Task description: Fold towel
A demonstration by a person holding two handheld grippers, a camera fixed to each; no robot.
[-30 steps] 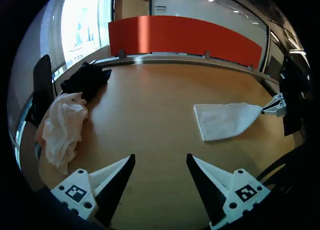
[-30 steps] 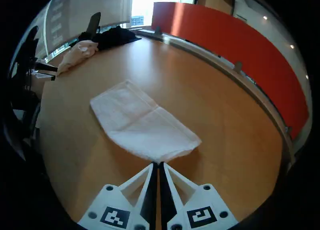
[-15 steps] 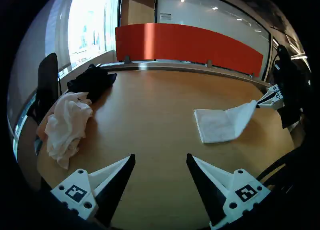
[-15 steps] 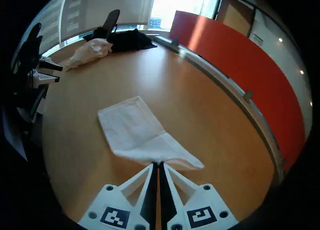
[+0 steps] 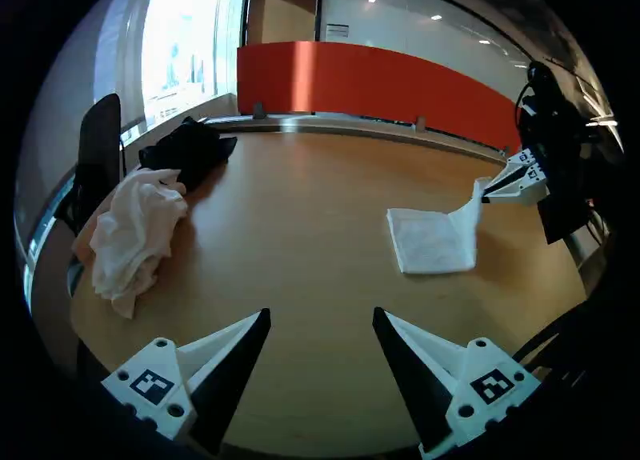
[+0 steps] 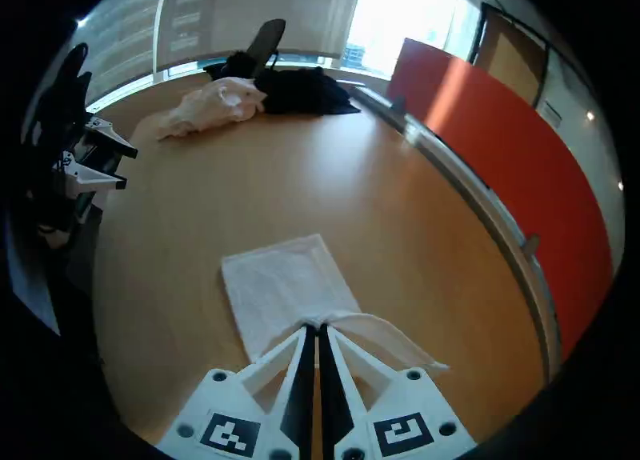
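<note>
Mid-fold: right gripper (image 6: 318,330) pinches the towel (image 6: 280,288) by its near edge, raised off the table (image 6: 240,180); the rest lies flat straight ahead (left gripper (image 5: 320,311), spread, hangs well apart).

The right gripper (image 6: 318,329) is pressing its fingers together on the near edge of the towel (image 6: 276,292), and the pinched strip is lying hidden between them. The lifted flap is covering part of the layer beneath, just right of the fingertips. Far ahead and to the right of the left gripper (image 5: 320,311), the same grip is appearing too small to confirm contact. The person (image 5: 560,164) holding that gripper is showing as a dark shape, cut off at the edge. Ahead-left, the black garment (image 5: 188,152) is reading too dark for folds, and the chair (image 5: 96,160) is standing partly hidden behind the pale cloth pile (image 5: 132,236).
</note>
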